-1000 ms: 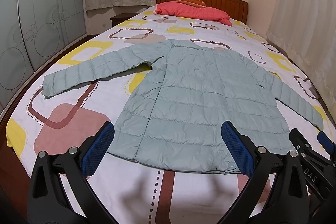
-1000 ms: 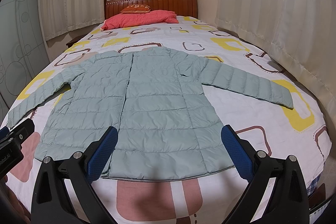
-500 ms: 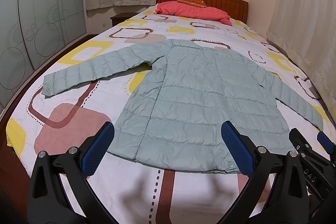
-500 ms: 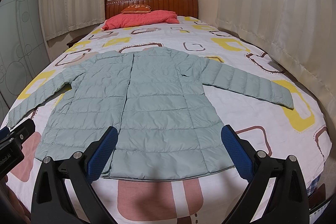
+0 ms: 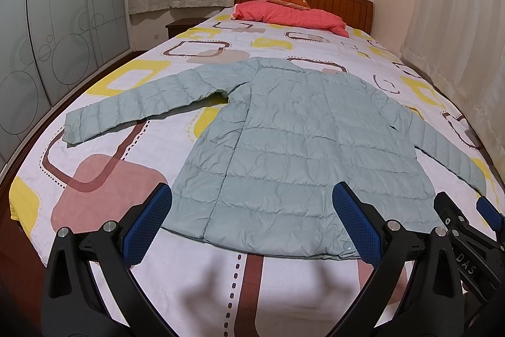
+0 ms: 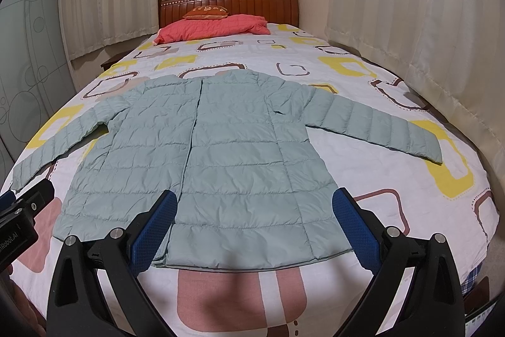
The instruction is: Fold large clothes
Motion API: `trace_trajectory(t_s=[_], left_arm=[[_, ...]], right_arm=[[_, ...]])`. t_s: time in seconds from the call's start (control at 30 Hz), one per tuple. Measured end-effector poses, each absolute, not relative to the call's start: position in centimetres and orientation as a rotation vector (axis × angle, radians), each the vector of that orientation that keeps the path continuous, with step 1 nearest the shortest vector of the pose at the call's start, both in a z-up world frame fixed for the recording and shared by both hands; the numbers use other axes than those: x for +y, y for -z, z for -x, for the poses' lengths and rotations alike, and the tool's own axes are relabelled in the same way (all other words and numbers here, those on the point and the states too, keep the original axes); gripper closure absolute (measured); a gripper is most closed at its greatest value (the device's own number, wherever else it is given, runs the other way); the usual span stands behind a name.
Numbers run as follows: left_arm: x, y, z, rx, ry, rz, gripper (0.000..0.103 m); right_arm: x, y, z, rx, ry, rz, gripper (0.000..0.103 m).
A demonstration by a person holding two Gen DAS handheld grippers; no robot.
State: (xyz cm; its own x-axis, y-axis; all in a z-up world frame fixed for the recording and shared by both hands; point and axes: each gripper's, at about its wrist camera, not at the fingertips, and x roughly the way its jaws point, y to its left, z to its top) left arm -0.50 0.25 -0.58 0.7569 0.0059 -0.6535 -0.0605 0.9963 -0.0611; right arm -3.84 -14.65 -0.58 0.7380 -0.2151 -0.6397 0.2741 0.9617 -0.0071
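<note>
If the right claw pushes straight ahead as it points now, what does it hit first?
Most likely the hem of the pale green quilted puffer jacket, lying flat on the patterned bedsheet. The open right claw frames that hem; nothing shows in between, though depth is hard to judge.

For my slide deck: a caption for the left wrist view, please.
Open left gripper poised over the hem of a mint puffer jacket spread flat on the bed.
</note>
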Motion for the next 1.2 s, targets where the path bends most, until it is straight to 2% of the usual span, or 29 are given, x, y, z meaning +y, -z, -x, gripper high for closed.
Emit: trace_trajectory(t_s=[1.2], left_arm=[[0.51,0.8,0.44,0.72,-0.035,0.083,0.002]], right_arm=[[-14.63,0.72,3.94,0.698,0.263,-0.104,0.005]])
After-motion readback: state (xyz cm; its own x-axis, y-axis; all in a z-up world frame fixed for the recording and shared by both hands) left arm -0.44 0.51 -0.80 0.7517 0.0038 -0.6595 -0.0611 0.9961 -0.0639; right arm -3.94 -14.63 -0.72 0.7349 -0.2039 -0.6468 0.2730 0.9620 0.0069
